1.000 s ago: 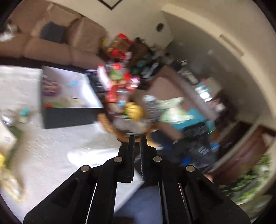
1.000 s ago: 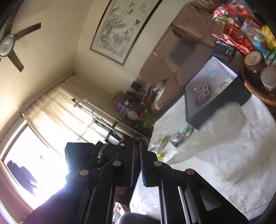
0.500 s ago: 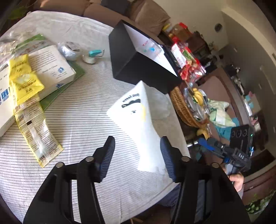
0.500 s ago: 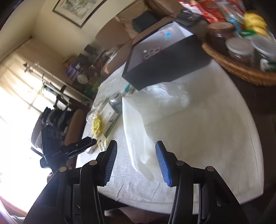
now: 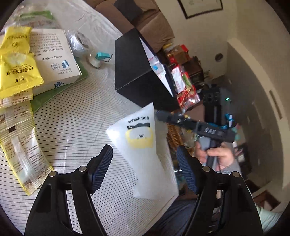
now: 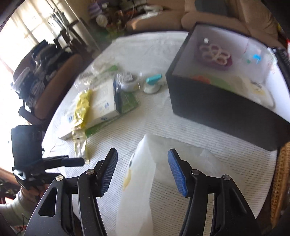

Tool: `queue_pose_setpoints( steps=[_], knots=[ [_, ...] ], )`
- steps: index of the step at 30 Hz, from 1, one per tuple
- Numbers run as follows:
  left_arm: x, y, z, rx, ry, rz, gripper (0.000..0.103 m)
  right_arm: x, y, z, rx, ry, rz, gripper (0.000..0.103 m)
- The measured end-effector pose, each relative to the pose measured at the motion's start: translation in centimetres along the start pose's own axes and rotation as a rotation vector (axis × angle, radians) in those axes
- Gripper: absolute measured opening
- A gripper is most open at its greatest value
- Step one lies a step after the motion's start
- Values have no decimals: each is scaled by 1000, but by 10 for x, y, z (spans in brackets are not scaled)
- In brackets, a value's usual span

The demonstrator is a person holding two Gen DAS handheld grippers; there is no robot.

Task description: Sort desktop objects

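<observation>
Flanking a crinkly white plastic bag (image 5: 145,154), both gripper pairs (image 5: 145,168) (image 6: 142,172) gape apart.

Striped white tablecloth (image 5: 72,118), spread over a round table
Brown sofa (image 5: 155,27) beyond the far edge of the table, with a dark cushion (image 5: 130,7) on its seat
Framed picture (image 5: 201,7) on the cream wall above the sofa, only its lower corner in view
Small round wall fitting (image 5: 219,57) further right on the same wall
Red snack packets (image 5: 183,85), heaped on furniture off the table's right side
Wicker basket (image 6: 281,181) at the table's right rim, partly cut off by the frame
Brown chair (image 6: 59,79) beside the table's left side, loaded with dark clutter
Bright window (image 6: 27,23) behind the chair, overexposed
</observation>
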State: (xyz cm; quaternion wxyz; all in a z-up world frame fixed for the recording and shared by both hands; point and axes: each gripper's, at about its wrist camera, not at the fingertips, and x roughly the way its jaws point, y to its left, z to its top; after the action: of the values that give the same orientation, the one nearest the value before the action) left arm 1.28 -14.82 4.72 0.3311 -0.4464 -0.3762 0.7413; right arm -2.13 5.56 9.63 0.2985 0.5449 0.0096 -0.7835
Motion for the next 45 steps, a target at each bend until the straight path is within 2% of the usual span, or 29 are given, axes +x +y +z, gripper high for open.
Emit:
queue_pose_setpoints(
  steps=[2,4,6,7,8,11,14,17,20,22,24,26,29,31,33,35,37,39,40,42,45],
  knots=[
    [0,0,4,-7,-4,-6,70,13,-5,4,-7,48,38,60],
    [1,-1,7,-4,-3,-17,70,24,-8,4,2,86,112,58],
    [2,-2,9,-5,-4,-18,70,36,-9,3,19,110,139,37],
    [3,-1,9,-8,-4,-15,70,39,-7,2,23,116,142,10],
    [3,0,9,-13,-5,-13,70,39,-4,-1,23,107,153,7],
    [0,4,10,-24,-21,-7,70,18,9,-9,32,13,228,6],
    [-7,4,10,-23,-46,-27,71,-25,21,-20,47,-106,303,6],
    [-15,-8,6,35,-73,-71,73,-71,28,-34,99,-221,391,6],
    [-23,-21,-3,108,-111,-94,80,-112,36,-50,108,-311,448,6],
    [-26,-34,-8,151,-104,-140,80,-130,42,-62,129,-337,507,6],
    [-34,-58,-16,233,-81,-229,80,-145,54,-67,138,-358,545,6],
    [-44,-88,-25,324,-65,-275,80,-165,67,-75,117,-380,580,6],
    [-59,-125,-37,395,-28,-306,78,-194,87,-89,88,-396,637,6],
    [-71,-152,-46,459,5,-306,68,-212,101,-99,75,-407,672,6],
    [-76,-174,-51,508,45,-257,64,-225,105,-109,81,-428,718,6],
    [-72,-183,-48,509,76,-189,64,-227,98,-116,107,-448,743,6],
    [-61,-181,-42,488,81,-124,64,-215,77,-119,149,-460,724,7],
    [-31,-164,-27,422,107,-20,64,-185,40,-119,240,-454,710,7],
    [-11,-151,-21,387,122,16,66,-162,18,-117,285,-440,679,7],
    [35,-116,-6,323,170,137,66,-102,-36,-114,393,-379,566,7],
    [80,-59,0,251,268,349,64,-22,-111,-129,612,-199,310,13]
  ],
)
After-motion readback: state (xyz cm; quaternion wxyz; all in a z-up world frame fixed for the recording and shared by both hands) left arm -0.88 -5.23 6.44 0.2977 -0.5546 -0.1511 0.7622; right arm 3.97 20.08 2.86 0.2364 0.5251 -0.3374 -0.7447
